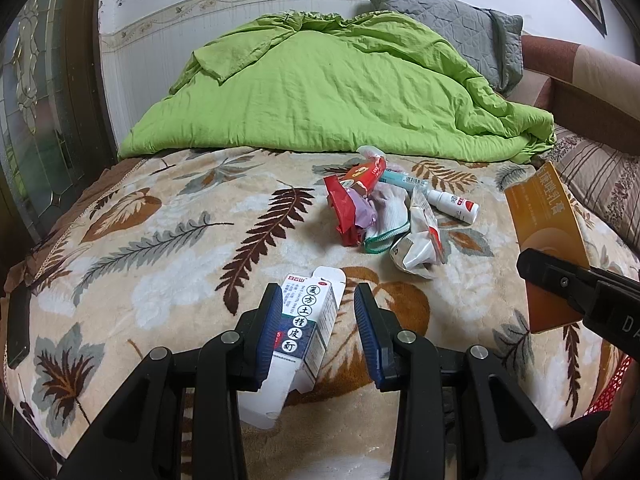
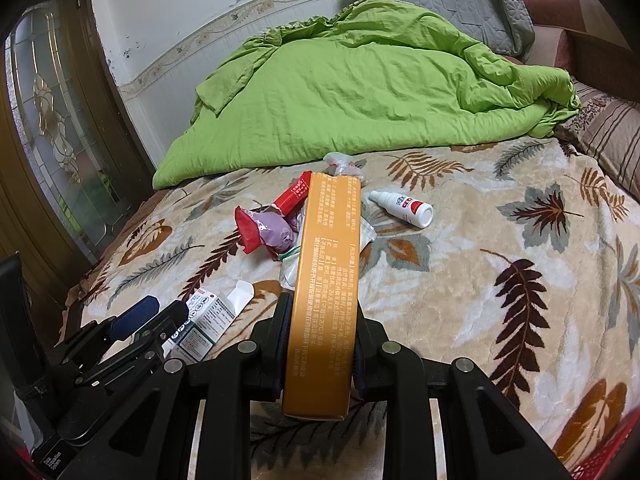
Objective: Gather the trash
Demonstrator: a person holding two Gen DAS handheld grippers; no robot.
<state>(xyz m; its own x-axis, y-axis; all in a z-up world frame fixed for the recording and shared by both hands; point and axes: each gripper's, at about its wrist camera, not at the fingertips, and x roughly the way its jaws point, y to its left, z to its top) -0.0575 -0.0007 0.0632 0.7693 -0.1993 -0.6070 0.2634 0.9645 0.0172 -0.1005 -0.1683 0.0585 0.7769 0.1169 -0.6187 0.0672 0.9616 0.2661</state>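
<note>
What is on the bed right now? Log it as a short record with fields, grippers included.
surface: leaf-patterned blanket
left gripper: open, white medicine box between its fingers, touching only the left pad
right gripper: shut on orange box, held lengthwise
trash pile: red wrappers, purple wrapper, white cloth, crumpled plastic, mid-bed
white spray bottle: lying on its side, right of the pile
behind: green quilt, grey pillow

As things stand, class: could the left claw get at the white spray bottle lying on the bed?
Probably not yet. The left claw has the white medicine box between its fingers, and the trash pile lies between it and the spray bottle.
</note>
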